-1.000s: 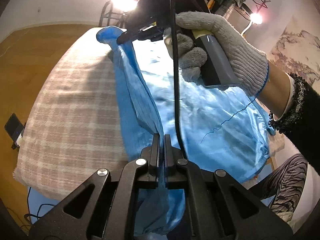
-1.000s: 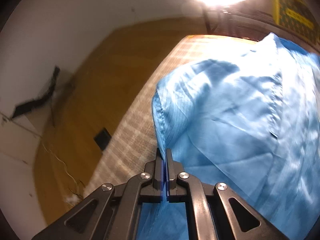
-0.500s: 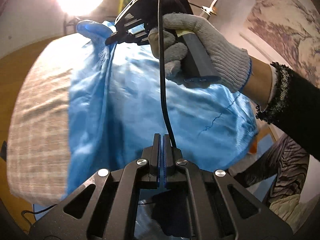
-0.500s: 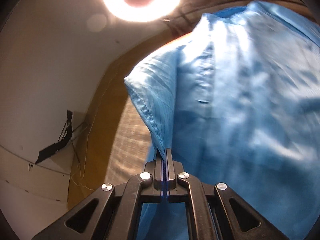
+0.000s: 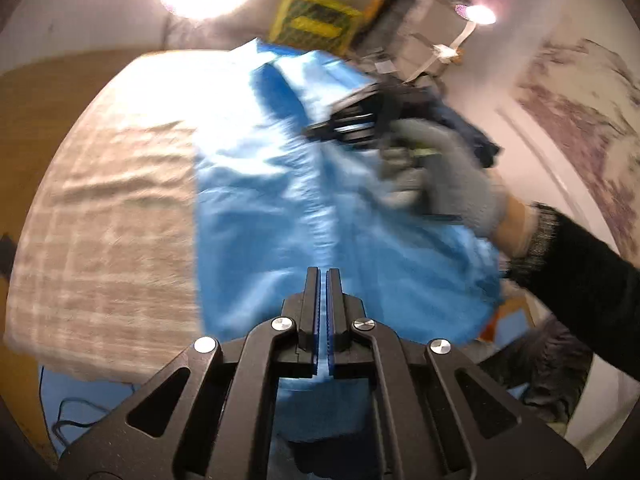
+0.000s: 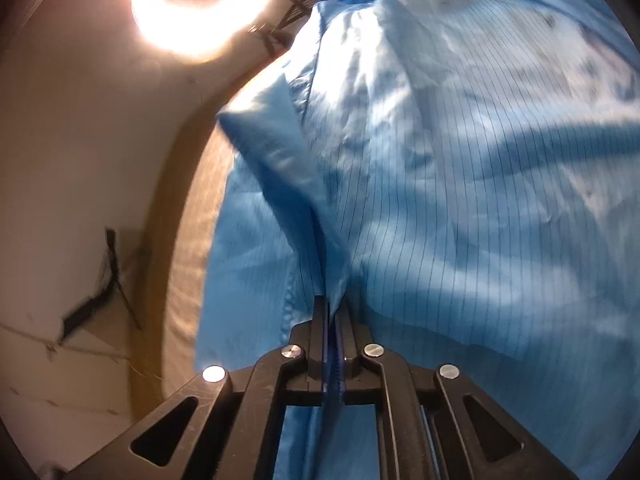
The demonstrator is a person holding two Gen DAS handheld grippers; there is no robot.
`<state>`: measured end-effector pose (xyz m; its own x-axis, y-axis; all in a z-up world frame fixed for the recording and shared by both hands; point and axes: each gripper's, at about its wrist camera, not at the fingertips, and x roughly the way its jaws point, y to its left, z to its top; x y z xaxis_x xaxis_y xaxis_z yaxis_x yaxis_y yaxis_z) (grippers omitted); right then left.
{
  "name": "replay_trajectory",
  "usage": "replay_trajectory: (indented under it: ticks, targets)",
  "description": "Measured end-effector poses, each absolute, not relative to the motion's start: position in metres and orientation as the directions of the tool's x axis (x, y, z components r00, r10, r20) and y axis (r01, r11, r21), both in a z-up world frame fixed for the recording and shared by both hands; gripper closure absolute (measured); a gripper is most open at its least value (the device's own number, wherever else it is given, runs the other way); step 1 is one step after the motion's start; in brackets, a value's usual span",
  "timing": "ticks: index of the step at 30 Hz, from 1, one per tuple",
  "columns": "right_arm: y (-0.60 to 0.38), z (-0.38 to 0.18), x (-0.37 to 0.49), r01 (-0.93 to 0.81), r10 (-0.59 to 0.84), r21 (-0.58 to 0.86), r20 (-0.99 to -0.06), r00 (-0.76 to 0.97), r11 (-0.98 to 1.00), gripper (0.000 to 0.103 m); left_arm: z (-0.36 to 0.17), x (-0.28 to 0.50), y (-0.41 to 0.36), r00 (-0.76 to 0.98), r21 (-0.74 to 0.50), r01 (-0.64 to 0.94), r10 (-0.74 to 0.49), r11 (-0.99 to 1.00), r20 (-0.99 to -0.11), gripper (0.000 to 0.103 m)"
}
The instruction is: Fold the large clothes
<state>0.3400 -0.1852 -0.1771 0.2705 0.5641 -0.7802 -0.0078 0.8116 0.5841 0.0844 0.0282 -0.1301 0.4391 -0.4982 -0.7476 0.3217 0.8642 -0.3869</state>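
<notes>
- A large, thin blue garment (image 5: pixel 280 216) with fine dark pinstripes lies spread over a beige plaid cloth (image 5: pixel 104 216) that covers the table.
- The black left gripper (image 5: pixel 323 280) has its jaws drawn almost together, with a narrow slit between the blue pads; whether any fabric sits in that slit cannot be told.
- The black right gripper (image 6: pixel 331 312) is clamped on a raised fold of the blue garment (image 6: pixel 460 200), which rises from between its jaws.
- In the left wrist view, the right gripper (image 5: pixel 320 130), blurred, is held by a grey knit-gloved hand (image 5: pixel 444 176) above the garment's far half.
- A bright round lamp (image 6: pixel 204 4) glares above.
</notes>
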Motion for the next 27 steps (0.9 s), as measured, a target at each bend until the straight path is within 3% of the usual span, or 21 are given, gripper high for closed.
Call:
replay_trajectory:
  ticks: [3, 4, 10, 18, 20, 21, 22, 23, 24, 27]
  targets:
    - [-0.183, -0.16, 0.337, -0.088, 0.507, 0.504, -0.812, 0.29, 0.859, 0.057, -0.167, 0.1, 0.034, 0.359, -0.403, 0.27, -0.48, 0.874, -0.8, 0.103]
    - [-0.187, -0.15, 0.336, -0.127, 0.482, 0.467, -0.817, 0.316, 0.875, 0.053, -0.176, 0.101, 0.031, 0.339, -0.396, 0.271, -0.472, 0.877, -0.814, 0.103]
    - [-0.179, -0.127, 0.347, -0.233, 0.391, 0.322, -0.833, 0.392, 0.918, 0.043, -0.204, 0.102, 0.016, 0.271, -0.385, 0.306, -0.467, 0.871, -0.842, 0.103]
    - [-0.148, -0.122, 0.391, -0.234, 0.314, 0.226, -0.824, 0.473, 0.946, 0.034, -0.208, 0.104, 0.003, 0.265, -0.39, 0.317, -0.476, 0.864, -0.838, 0.103]
    - [-0.138, -0.124, 0.405, -0.243, 0.284, 0.185, -0.83, 0.48, 0.952, 0.034, -0.209, 0.104, 0.003, 0.266, -0.394, 0.319, -0.481, 0.862, -0.835, 0.103]
    - [-0.135, -0.126, 0.41, -0.243, 0.269, 0.168, -0.836, 0.479, 0.955, 0.045, -0.209, 0.104, 0.004, 0.267, -0.397, 0.32, -0.484, 0.86, -0.834, 0.103]
    - [-0.132, -0.13, 0.418, -0.238, 0.249, 0.151, -0.847, 0.47, 0.96, 0.075, -0.209, 0.103, 0.005, 0.266, -0.398, 0.32, -0.485, 0.859, -0.833, 0.103]
    - [-0.132, -0.135, 0.424, -0.229, 0.237, 0.145, -0.86, 0.453, 0.963, 0.09, -0.209, 0.103, 0.006, 0.265, -0.399, 0.322, -0.486, 0.859, -0.833, 0.103]
    - [-0.134, -0.14, 0.429, -0.214, 0.233, 0.151, -0.868, 0.438, 0.965, 0.098, -0.208, 0.103, 0.006, 0.264, -0.398, 0.324, -0.486, 0.858, -0.833, 0.103]
    - [-0.156, -0.147, 0.438, -0.15, 0.217, 0.165, -0.862, 0.459, 0.975, 0.103, -0.208, 0.1, 0.007, 0.254, -0.41, 0.325, -0.496, 0.852, -0.83, 0.103]
